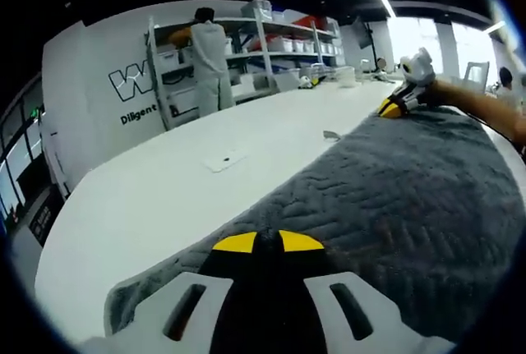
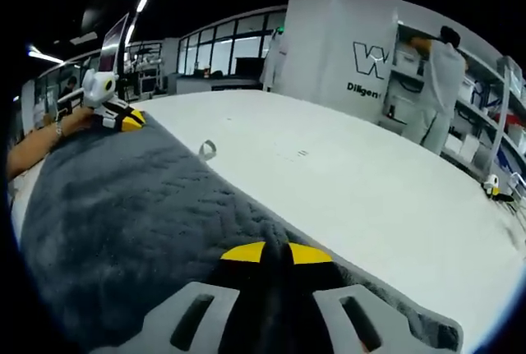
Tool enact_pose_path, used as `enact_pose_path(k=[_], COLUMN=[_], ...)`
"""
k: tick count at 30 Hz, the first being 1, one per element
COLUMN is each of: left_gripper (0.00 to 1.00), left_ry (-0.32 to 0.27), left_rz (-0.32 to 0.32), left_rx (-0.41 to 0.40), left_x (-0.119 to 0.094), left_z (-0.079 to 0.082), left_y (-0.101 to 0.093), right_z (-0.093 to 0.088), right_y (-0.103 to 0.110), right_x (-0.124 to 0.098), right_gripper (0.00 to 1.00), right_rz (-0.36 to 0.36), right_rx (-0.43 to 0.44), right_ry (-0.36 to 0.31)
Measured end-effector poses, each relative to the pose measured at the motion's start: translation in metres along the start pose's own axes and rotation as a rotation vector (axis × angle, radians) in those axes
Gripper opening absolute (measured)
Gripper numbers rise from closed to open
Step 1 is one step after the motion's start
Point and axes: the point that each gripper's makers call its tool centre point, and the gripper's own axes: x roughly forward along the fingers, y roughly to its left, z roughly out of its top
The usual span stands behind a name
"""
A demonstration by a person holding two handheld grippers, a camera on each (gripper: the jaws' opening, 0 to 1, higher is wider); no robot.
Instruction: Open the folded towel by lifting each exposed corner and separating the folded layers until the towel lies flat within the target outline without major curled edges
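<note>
I have the grey towel (image 1: 394, 198) spread across the white table (image 1: 164, 198), each gripper at one end of its far edge. My left gripper (image 1: 268, 241) has its jaws closed, yellow tips together, on the towel's edge; my right gripper (image 2: 276, 251) looks the same at the other corner. If I pull unevenly, the edge could skew or curl under. If either pinch slips, that corner drops and folds back. I see no target outline, so I may overshoot it
</note>
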Motion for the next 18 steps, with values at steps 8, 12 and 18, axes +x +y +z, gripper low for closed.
enact_pose_path(k=[8,12,18], left_gripper=[0.08,0.08,0.14], left_ry=[0.008,0.013,0.036], left_rz=[0.003,0.008,0.028], left_rx=[-0.001,-0.015,-0.021], left_x=[-0.0010,-0.0013,-0.0018], left_z=[0.0000,-0.0004,0.0007], left_y=[-0.0035,-0.0043,-0.0025], right_z=[0.0007,0.0003,0.0001], right_y=[0.0000,0.0012,-0.0011], right_x=[0.0001,-0.0003,-0.0063], right_gripper=[0.05,0.05,0.24], right_rz=[-0.003,-0.008,-0.047], right_rx=[-0.001,-0.005,0.010], right_ry=[-0.001,-0.002,-0.009])
